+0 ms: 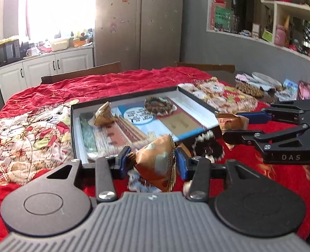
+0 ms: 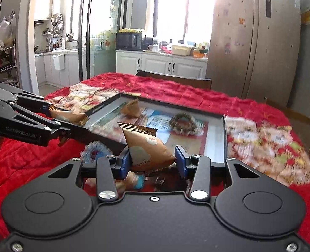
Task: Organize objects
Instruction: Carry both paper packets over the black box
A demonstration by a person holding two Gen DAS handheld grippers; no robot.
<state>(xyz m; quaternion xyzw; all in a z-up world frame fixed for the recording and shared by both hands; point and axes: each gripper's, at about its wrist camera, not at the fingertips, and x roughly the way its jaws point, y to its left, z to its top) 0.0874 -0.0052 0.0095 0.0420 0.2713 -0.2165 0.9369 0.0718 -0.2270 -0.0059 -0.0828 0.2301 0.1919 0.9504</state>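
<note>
Gripping a slick brown snack packet in my left gripper and another brown packet in my right gripper, I risk either slipping short of the black tray.

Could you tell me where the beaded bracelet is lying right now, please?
The beaded bracelet lies inside the open shallow box, toward its far right part in the left wrist view, right of the brown snack packet resting in the box.

A table is covered by a red quilted cloth. A shallow black-rimmed box lid is laid at its centre. Right of the lid, small items are scattered; just before it, blurred wrapped pieces are seen.
</note>
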